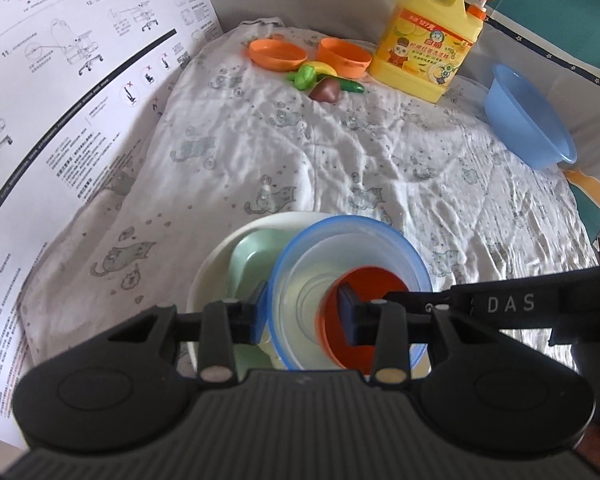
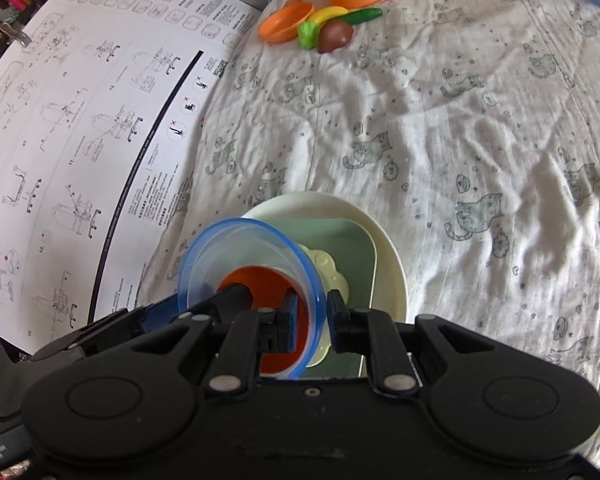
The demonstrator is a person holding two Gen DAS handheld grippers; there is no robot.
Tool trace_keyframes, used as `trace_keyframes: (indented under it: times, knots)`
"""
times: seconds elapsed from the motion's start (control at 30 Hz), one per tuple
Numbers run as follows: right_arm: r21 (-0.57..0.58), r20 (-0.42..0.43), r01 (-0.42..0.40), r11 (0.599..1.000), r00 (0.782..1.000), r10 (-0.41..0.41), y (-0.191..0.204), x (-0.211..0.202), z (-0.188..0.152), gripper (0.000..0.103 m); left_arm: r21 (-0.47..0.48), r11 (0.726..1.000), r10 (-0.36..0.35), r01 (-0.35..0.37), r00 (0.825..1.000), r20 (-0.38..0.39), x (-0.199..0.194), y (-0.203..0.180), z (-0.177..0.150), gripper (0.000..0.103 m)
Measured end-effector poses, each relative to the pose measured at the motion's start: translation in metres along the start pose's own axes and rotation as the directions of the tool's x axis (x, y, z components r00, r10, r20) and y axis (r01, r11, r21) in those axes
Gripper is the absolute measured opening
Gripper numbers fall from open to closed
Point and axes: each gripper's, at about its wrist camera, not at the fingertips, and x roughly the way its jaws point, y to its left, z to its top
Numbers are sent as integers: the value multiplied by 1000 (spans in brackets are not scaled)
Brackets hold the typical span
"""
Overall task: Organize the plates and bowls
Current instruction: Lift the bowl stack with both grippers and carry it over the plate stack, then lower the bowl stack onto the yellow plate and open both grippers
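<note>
**Two grippers meet at the blue-rimmed bowl on the plate stack**

The landmark is the round cream-white plate [image 2: 384, 236] lying on the crumpled white cloth printed with grey cats [image 2: 440, 128]; on it rests a pale green square plastic plate [image 2: 352, 240], and on that a small cream flower-shaped dish [image 2: 332, 272], partly hidden. Tilted above this stack is the clear plastic bowl with a blue rim [image 1: 352, 240], an orange-red cup [image 1: 364, 280] nested inside it.

The left gripper [image 1: 302, 312] straddles the bowl's near-left wall, one blue pad outside the rim, the other inside by the cup; the gap is moderate, and whether the pads press the wall cannot be told. The right gripper [image 2: 310, 316] stands narrow, its fingers either side of the blue rim and seemingly pinching it; its arm reads "DAS" in the left view.

Far beyond the plate stand a yellow detergent jug with an orange pump [image 1: 424, 40], its red label in Chinese with "127" only roughly legible; an orange plastic dish [image 1: 278, 54]; an orange plastic pot [image 1: 344, 56]; and toy fruit and vegetables [image 1: 324, 80]. To the plate's far right leans a light blue plastic basin [image 1: 528, 120]. Left of the plate spreads a large white assembly instruction sheet [image 2: 80, 120] headed "AutoFull", with steps "11" and "12" of a chair diagram; its small print is unreadable.
</note>
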Motion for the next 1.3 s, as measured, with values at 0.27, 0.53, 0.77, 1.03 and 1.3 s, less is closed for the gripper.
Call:
trace_keyframes:
  times: [0.27,0.53,0.77,1.03,1.3]
  knots:
    - [-20,-17,19,1000,1000,-19,0,11,0,16,-12,1000,-3,2,1000,-20,12,7,-3,37]
    - [-64,-2,31,997,1000,-31,3,14,5,16,-3,1000,0,0,1000,-20,21,11,-3,39]
    - [-59,-1,25,998,1000,-25,1,14,6,16,6,1000,6,-5,1000,-19,22,10,-3,42]
    - [-64,63,15,998,998,-11,-2,-9,3,25,25,999,38,-39,998,54,4,6,-5,71]
    - [-91,236,17,996,972,5,-20,-66,-10,103,12,999,29,-32,980,198,-40,14,-12,103]
